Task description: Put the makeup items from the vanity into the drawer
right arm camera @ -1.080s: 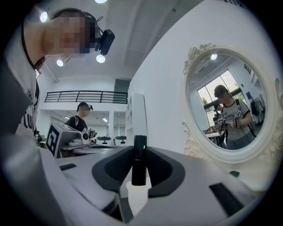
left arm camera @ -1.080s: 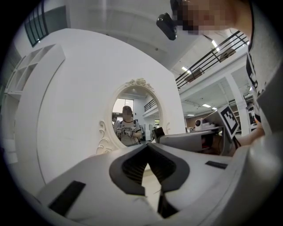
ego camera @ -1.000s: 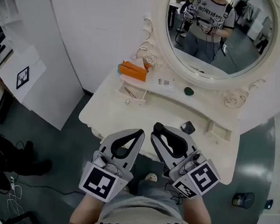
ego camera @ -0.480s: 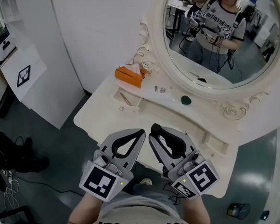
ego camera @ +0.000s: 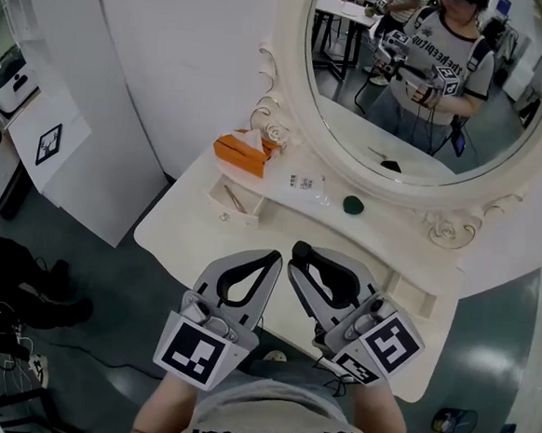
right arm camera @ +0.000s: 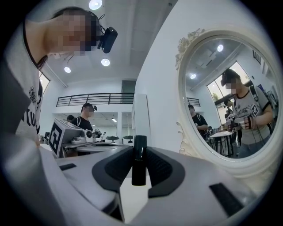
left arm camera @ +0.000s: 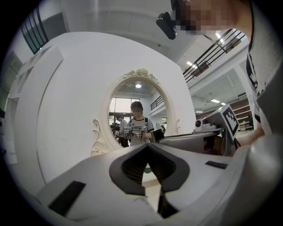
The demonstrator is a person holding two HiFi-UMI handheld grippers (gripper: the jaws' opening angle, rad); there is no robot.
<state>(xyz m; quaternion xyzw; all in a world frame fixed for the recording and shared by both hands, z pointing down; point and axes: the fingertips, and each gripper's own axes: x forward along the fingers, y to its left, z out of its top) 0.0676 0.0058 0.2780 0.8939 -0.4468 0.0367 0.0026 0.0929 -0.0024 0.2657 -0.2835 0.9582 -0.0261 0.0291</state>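
Black tube [right arm camera: 138, 161] stays clamped in right gripper [ego camera: 298, 252]; left gripper [ego camera: 273, 256] stays closed (empty).

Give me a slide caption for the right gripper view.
The right gripper clamps an upright black tube, with the oval mirror to its right.

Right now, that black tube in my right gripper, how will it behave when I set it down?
The black tube looks rigid, standing straight between the right gripper's jaws. Its glossy round shell is probably slippery and apt to roll if laid flat. Slim and tall, it would likely tip if stood upright.
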